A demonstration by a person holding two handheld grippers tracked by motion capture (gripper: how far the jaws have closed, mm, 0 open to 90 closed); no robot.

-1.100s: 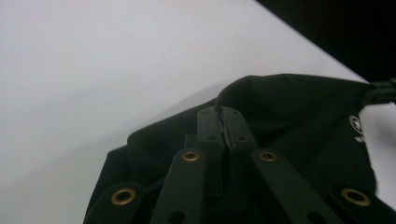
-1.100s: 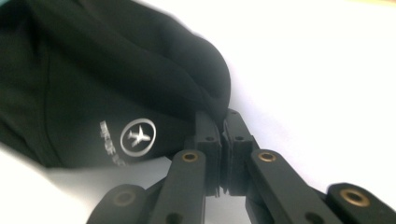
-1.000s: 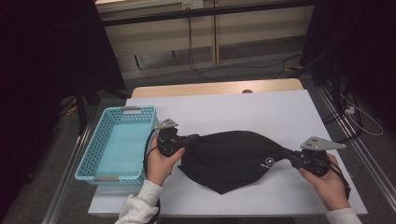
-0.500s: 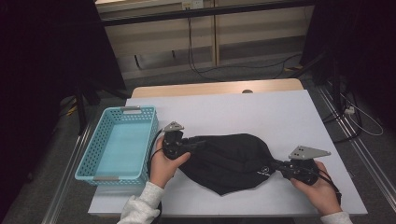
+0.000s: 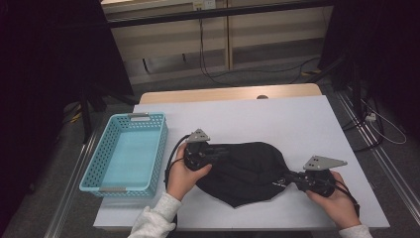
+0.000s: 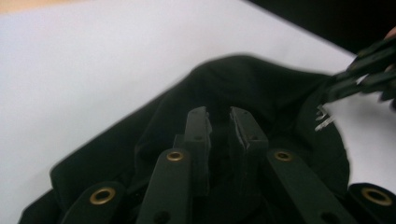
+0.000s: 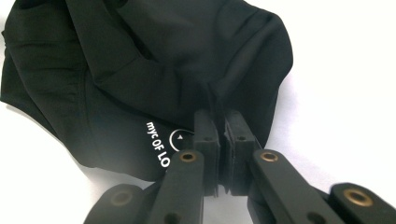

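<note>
Since a second ago both hands have drawn nearer and the black garment [image 5: 247,171] has bunched tighter between them. The left claw [image 6: 218,122] has just been closing, its tips apart over the cloth's left edge, gripping nothing I can see. The right claw [image 7: 217,122] is clenched on the garment's right corner. The garment lies near-centre on the white surface [image 5: 277,119], right of a blue basket [image 5: 151,163].
</note>
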